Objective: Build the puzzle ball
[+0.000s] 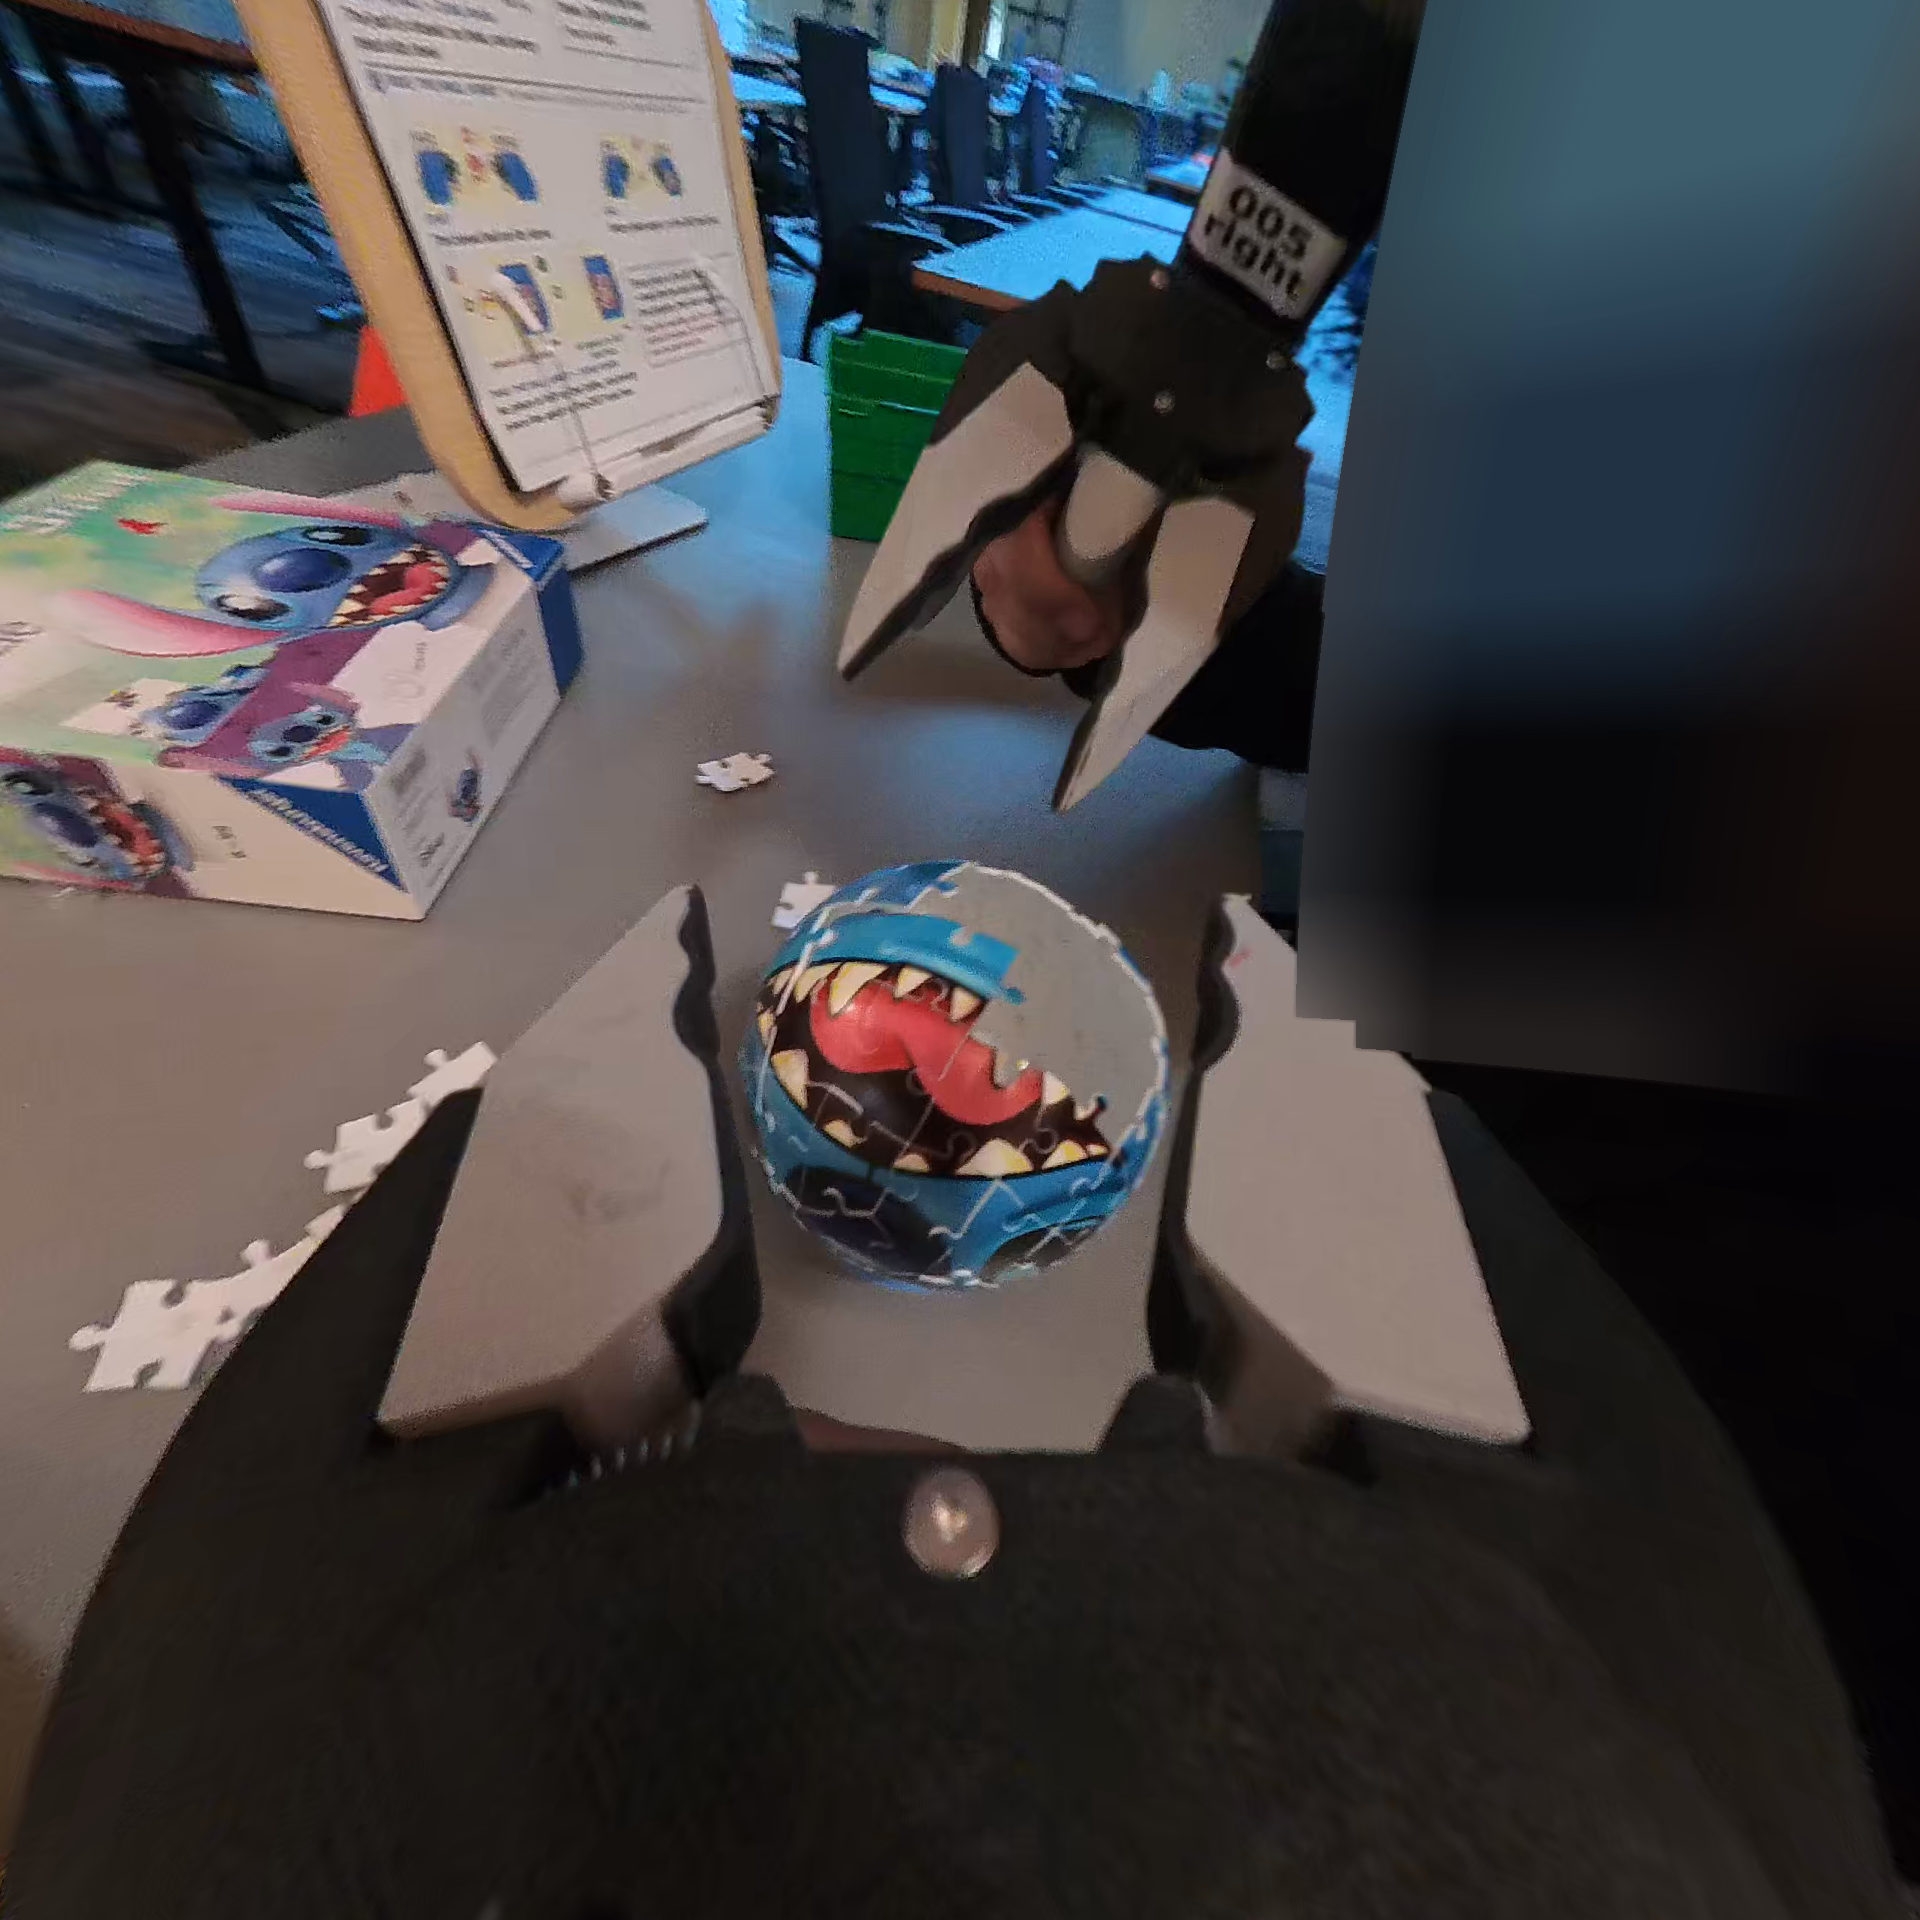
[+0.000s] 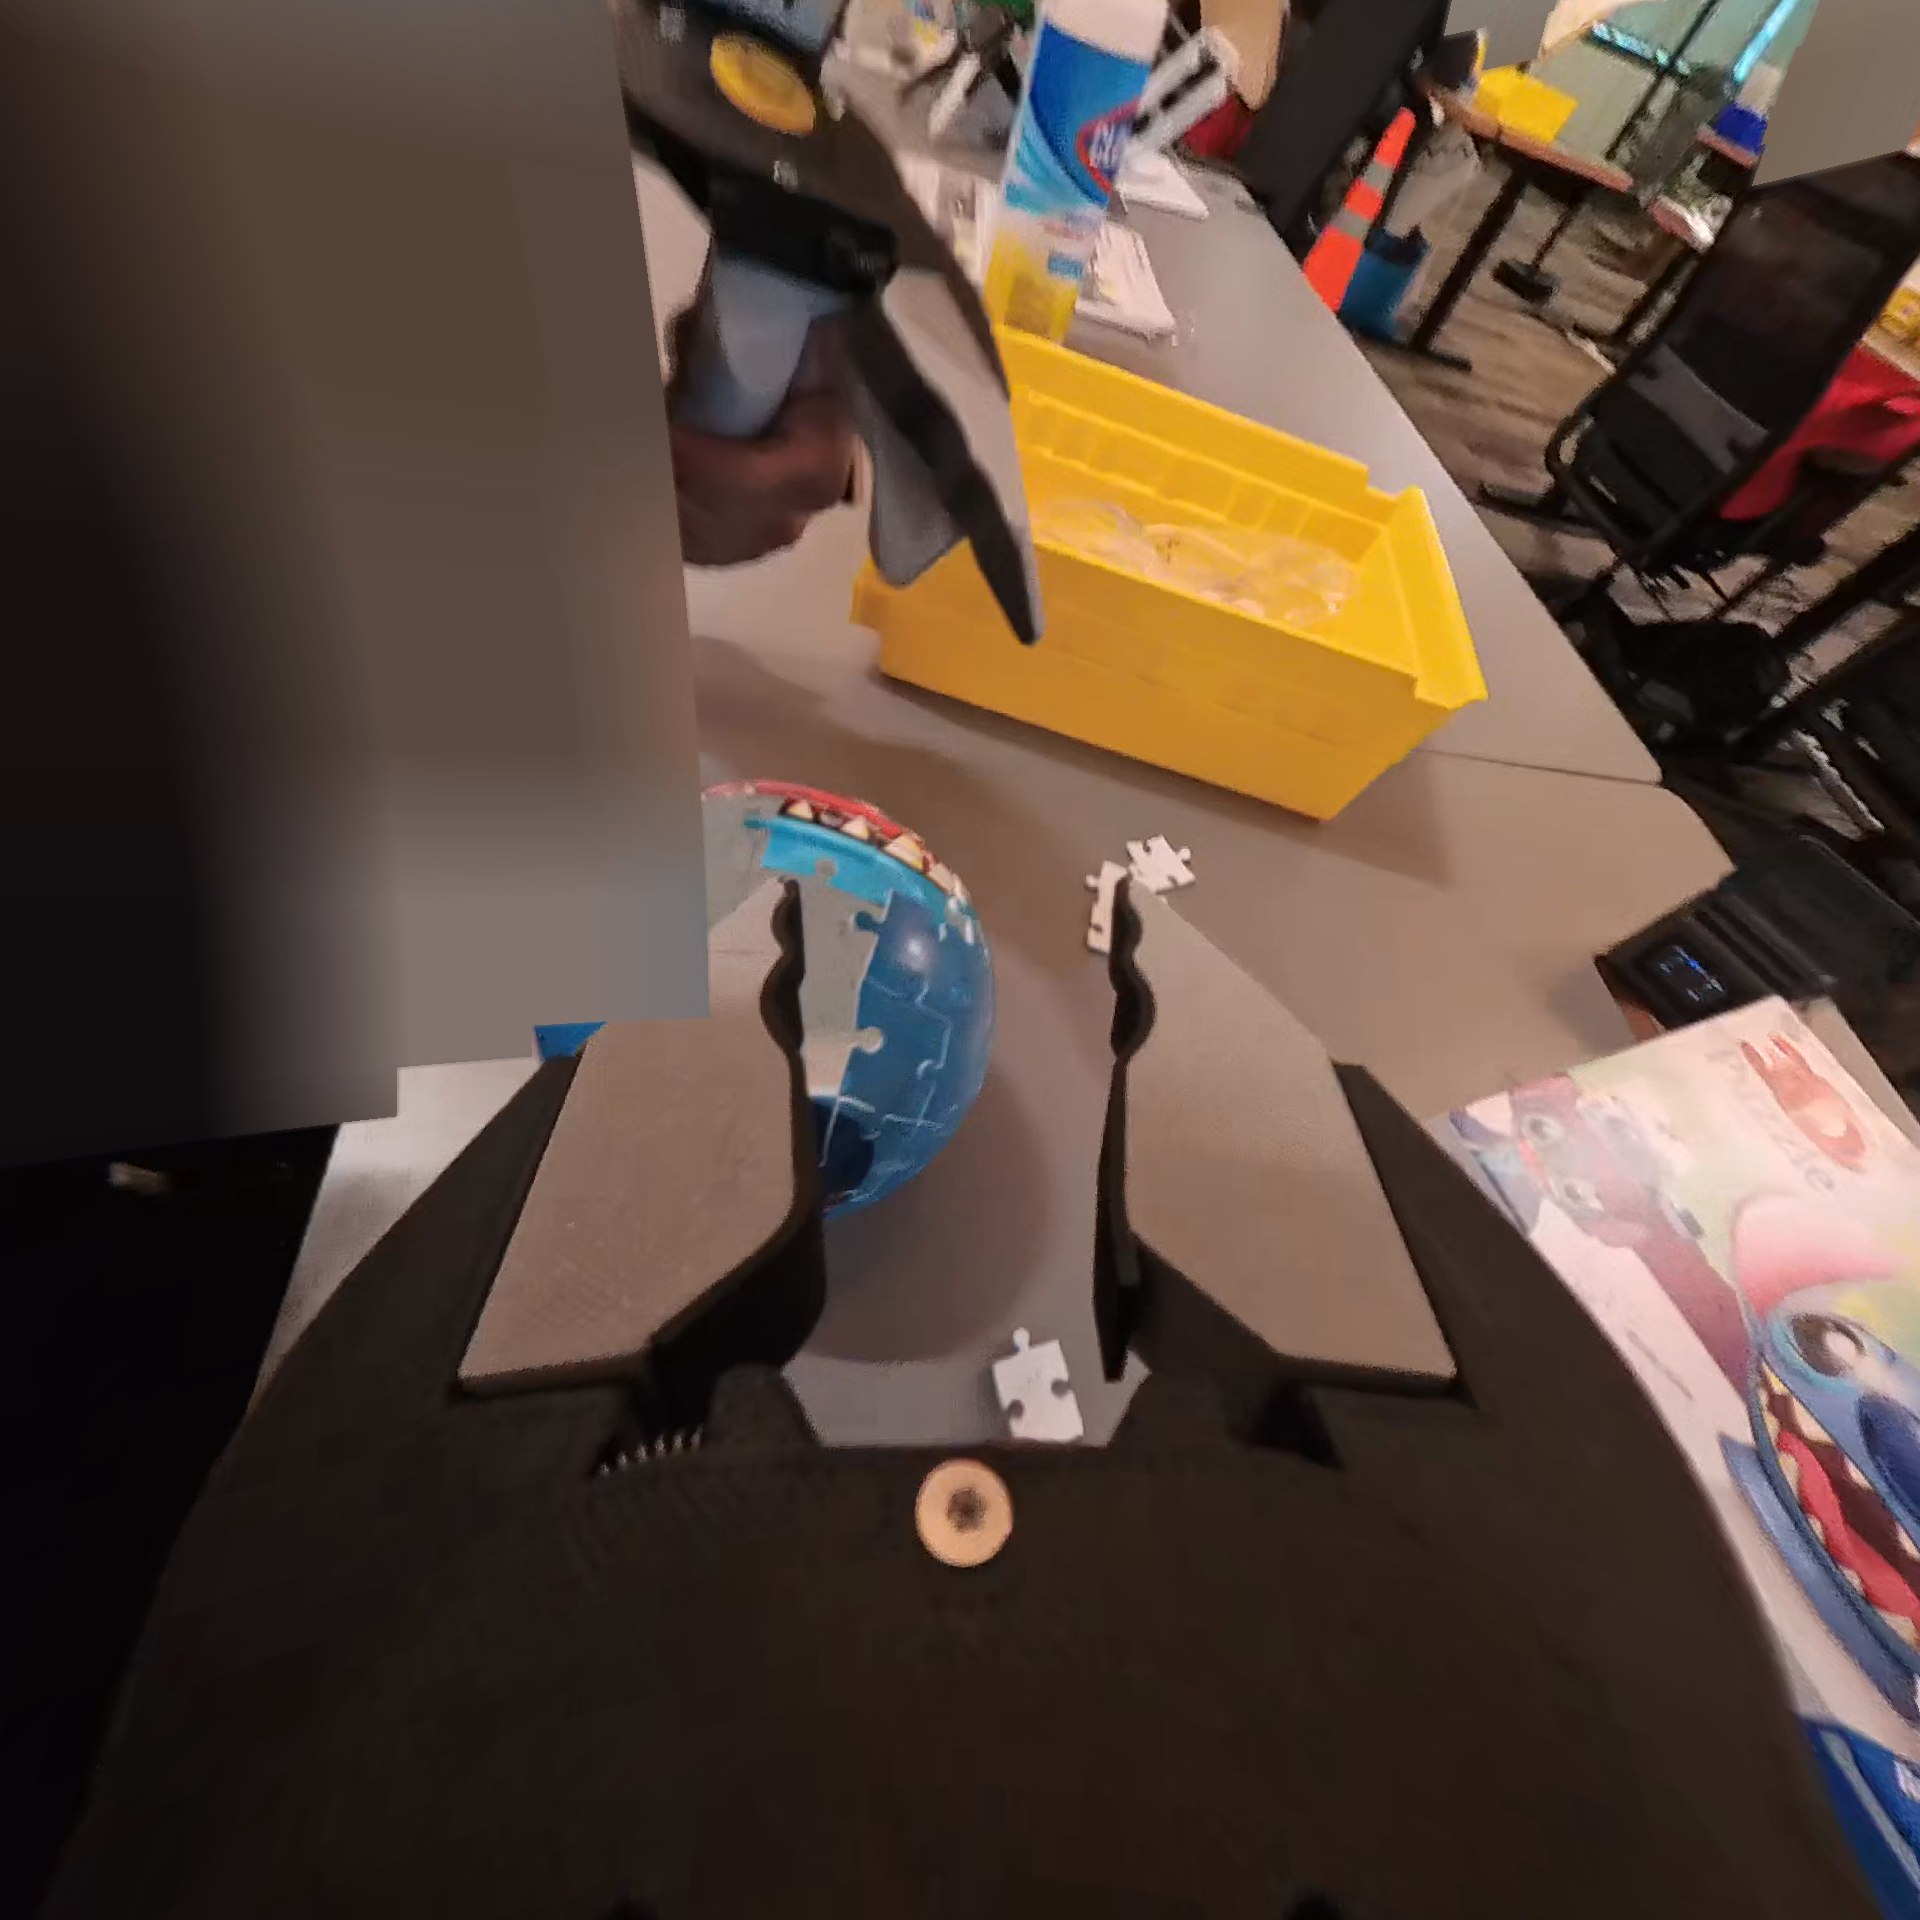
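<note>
- Roll hazard: the puzzle ball (image 1: 956, 1075) rests unsupported on the grey table (image 1: 644, 665). A one-sided push from either finger is likely to send it rolling away from the puzzle box (image 1: 281, 686).
- Shell hazard: the ball is incomplete, with an open gap in its upper shell beside the printed mouth. Excess squeeze near that gap may pop fitted pieces loose.
- Piece hazard: loose white pieces (image 1: 260, 1247) lie near the ball on the box side; one piece (image 2: 1037, 1397) lies just beside the ball under the right gripper. A sweeping approach could scatter them.
- Left gripper (image 1: 956, 935): jaws spread wide and empty. The ball lies between its fingers, with a gap visible on each side; contact cannot be confirmed.
- Right gripper (image 2: 956, 914): jaws spread wide and empty, raised above the table on the ball's far side from the left gripper. In the right wrist view, the ball (image 2: 904, 997) lies partly behind its left finger.
</note>
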Demonstrator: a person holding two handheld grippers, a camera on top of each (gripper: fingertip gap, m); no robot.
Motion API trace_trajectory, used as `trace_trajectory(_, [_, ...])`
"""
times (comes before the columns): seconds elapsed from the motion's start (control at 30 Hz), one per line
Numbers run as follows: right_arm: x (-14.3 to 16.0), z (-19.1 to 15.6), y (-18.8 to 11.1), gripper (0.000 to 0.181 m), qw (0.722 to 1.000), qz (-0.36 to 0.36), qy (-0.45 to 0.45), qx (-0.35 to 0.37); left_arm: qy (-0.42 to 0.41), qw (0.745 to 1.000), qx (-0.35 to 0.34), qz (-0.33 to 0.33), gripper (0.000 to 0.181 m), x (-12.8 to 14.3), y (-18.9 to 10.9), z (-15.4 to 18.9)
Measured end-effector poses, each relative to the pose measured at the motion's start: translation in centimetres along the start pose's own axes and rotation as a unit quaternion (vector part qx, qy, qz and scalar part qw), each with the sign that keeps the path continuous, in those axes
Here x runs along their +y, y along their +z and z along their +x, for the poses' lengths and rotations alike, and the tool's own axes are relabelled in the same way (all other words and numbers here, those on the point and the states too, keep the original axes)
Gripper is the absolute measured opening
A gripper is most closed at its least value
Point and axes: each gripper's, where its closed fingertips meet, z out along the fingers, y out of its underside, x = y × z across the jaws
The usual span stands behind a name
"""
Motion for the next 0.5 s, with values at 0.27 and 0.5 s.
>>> trace_trajectory(0.27, [1.4, -1.3, 0.5, 0.052, 0.985, -0.113, -0.032, 0.124, -0.021, 0.995, 0.084, -0.050, 0.089, -1.6, 1.3, 0.1])
trace_trajectory(0.5, [1.7, -2.2, -0.1, 0.052, 0.960, -0.167, -0.063, 0.214, -0.159, 0.986, -0.033, 0.019, 0.000, -2.6, 3.0, -4.1])
